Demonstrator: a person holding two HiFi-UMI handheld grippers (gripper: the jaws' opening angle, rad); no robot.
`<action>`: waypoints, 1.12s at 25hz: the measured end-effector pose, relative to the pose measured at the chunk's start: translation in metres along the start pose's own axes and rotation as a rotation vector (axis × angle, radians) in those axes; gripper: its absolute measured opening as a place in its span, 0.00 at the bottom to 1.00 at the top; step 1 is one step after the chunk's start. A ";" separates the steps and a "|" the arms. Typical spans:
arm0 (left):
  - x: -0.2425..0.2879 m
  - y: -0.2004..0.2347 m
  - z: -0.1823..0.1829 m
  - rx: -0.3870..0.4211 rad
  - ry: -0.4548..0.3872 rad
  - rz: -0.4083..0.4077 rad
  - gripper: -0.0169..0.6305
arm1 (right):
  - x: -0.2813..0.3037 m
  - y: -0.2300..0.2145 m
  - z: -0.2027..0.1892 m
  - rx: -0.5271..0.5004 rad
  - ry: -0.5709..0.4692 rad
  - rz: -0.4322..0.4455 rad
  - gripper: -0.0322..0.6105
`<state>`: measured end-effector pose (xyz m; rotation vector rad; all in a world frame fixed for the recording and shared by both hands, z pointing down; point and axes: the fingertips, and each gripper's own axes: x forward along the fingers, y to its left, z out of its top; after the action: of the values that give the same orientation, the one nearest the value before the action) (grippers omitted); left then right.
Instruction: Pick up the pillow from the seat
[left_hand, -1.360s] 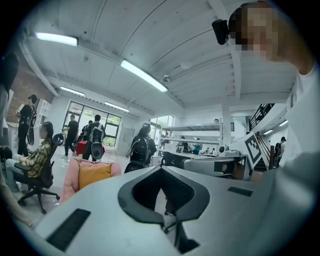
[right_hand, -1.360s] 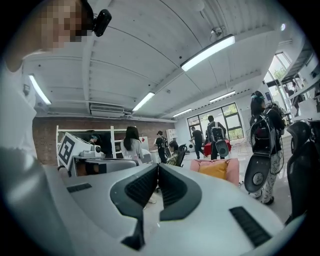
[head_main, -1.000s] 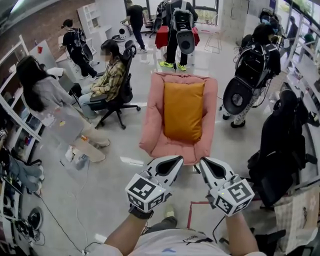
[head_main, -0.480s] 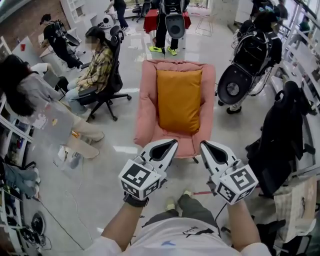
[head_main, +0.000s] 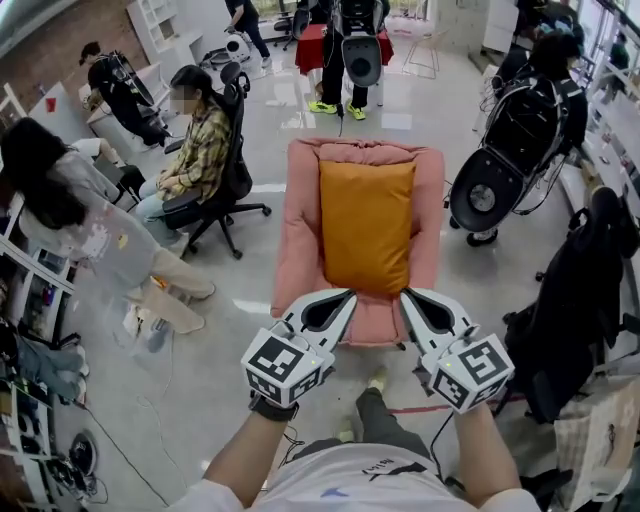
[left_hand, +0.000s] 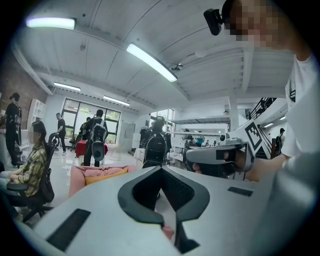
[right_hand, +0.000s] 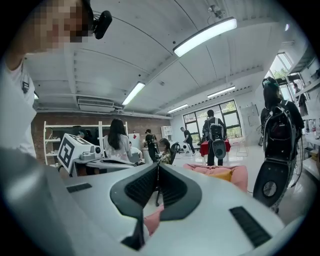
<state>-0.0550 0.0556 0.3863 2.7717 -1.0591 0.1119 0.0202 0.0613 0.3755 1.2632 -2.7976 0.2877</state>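
We note pillow (head_main: 367, 227) on seat (head_main: 297, 235) ahead of left tool (head_main: 349, 296) and right tool (head_main: 406, 296), both pressed together, empty.

One orange pillow (head_main: 367, 225), one pink armchair (head_main: 298, 230), two grippers (left gripper (head_main: 350, 294), right gripper (head_main: 404, 294)).

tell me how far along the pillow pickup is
Done: nothing of the pickup itself yet; the person only stands facing the pink chair. In hand: the left gripper and right gripper are both shut and empty, held out toward the chair without touching it. Left: the orange pillow lies untouched on the chair, so opening the jaws, gripping it and lifting it are all to come.
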 end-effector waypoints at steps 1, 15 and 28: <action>0.010 0.009 0.001 0.002 0.005 0.006 0.04 | 0.008 -0.010 0.002 -0.001 0.002 0.006 0.08; 0.156 0.095 -0.009 0.144 0.109 -0.046 0.04 | 0.104 -0.157 -0.011 -0.089 0.101 0.088 0.08; 0.254 0.222 -0.055 0.330 0.281 -0.199 0.25 | 0.219 -0.262 -0.051 -0.250 0.315 0.073 0.32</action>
<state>-0.0146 -0.2629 0.5035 3.0063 -0.7478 0.6840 0.0697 -0.2594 0.4924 0.9684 -2.5193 0.1210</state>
